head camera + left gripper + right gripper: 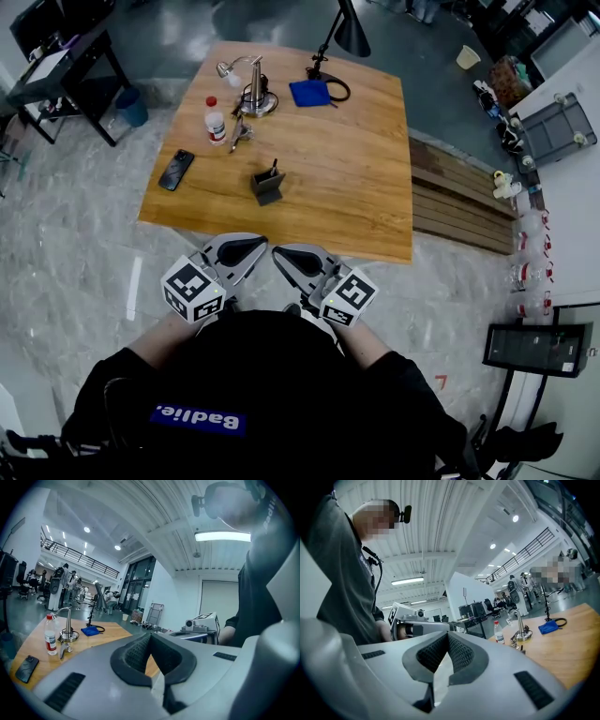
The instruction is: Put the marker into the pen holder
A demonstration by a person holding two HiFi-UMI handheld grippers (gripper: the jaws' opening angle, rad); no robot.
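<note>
A small dark pen holder [267, 185] stands near the middle of the wooden table [356, 187]. A thin dark marker [274, 169] sticks up out of it. Both grippers hang off the table's near edge, close to my body, tips turned toward each other. My left gripper [262, 247] is shut with nothing in it, and in its own view [149, 637] the dark pads meet. My right gripper [277, 253] is likewise shut and empty [447, 637]. The pen holder is hidden in the left gripper view.
On the table's left part lie a black phone [176, 170], a small white bottle [215, 120], a metal clip [240, 133] and a metal stand [253, 89]. A blue cloth [309, 92] and black lamp [347, 33] sit at the far edge. Wooden planks [459, 202] lie right of the table.
</note>
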